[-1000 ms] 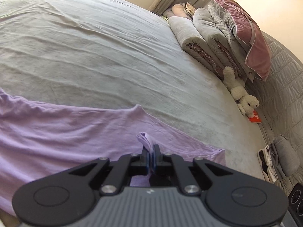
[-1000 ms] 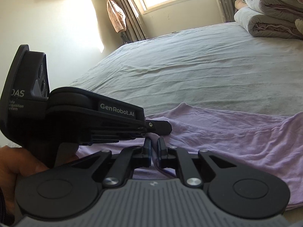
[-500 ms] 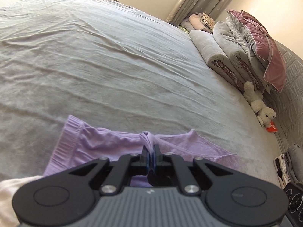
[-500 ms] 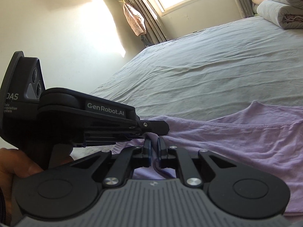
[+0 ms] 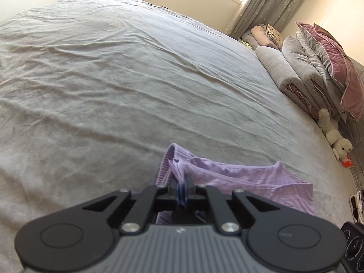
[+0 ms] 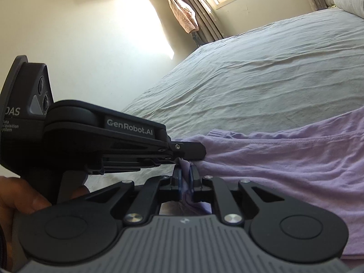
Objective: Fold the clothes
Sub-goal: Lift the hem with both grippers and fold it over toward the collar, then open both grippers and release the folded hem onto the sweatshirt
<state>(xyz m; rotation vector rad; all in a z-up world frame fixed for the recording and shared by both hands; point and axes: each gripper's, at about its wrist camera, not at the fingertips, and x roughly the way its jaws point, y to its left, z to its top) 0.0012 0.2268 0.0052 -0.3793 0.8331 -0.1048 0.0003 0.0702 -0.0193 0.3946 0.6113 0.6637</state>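
Left wrist view: my left gripper (image 5: 182, 190) is pressed together, pinching a bunched edge of the lilac garment (image 5: 238, 179). My right gripper (image 6: 185, 179) pinches the same garment just beside it. The cloth spreads over the grey bed sheet (image 5: 136, 79), with rolled quilts (image 5: 286, 75) along the far side.

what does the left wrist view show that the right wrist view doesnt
Only the left wrist view shows the plush toy and the pink pillow. Only the right wrist view shows the person's hand and the pink cloth hung by the curtain. Both show the purple garment on the grey bed, clamped by that view's own gripper: left gripper, right gripper.
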